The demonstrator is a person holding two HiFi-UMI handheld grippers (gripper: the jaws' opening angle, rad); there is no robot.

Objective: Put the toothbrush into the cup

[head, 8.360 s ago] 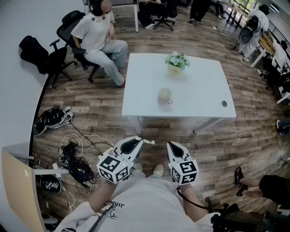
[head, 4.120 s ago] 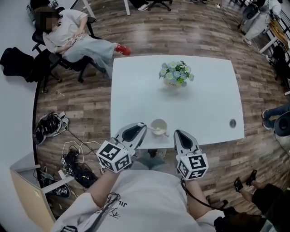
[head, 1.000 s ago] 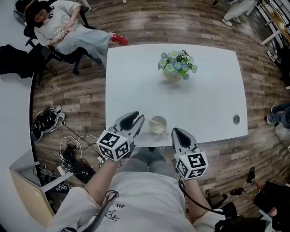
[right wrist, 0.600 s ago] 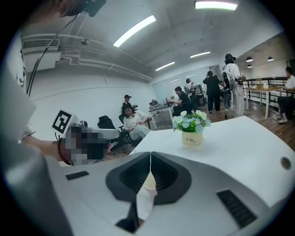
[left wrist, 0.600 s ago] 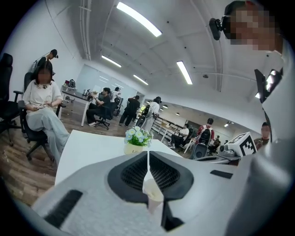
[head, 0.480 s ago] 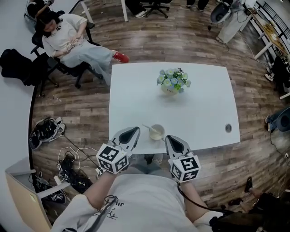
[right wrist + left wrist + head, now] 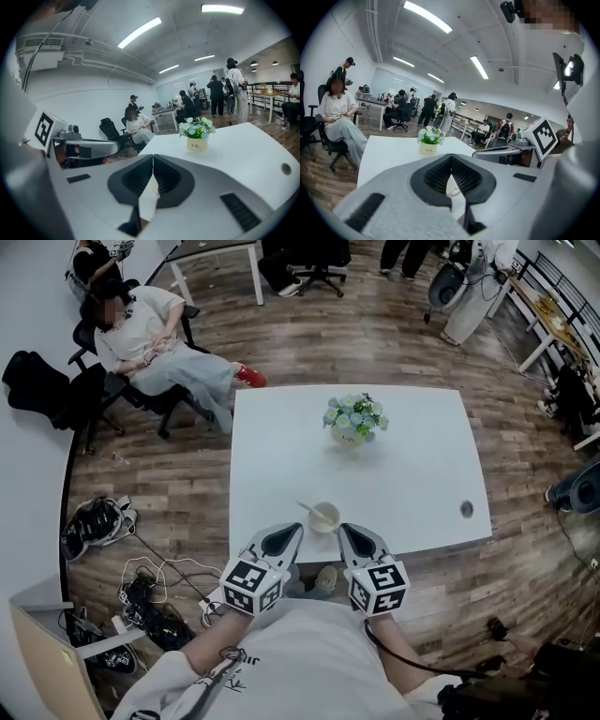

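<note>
Mid-frame on a wood floor (image 7: 169,474) sits 1 white bench (image 7: 412,465); 1 person (image 7: 150,320) sits upper left. L tongs (image 7: 294,529) & R tongs (image 7: 344,529), low centre by the bench's near edge, are both pinched closed w/ nothing held. 1 cup (image 7: 325,518) near that edge has 1 toothbrush (image 7: 306,508) standing inside. 1 flower pot (image 7: 352,420) higher up.

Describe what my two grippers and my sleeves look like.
The left gripper and right gripper are light grey wedge-shaped shells with black ribbed pads lining the jaws. Each carries a white cube with black square markers. A black cable trails from the right one. The person wears a white short-sleeved T-shirt.
</note>
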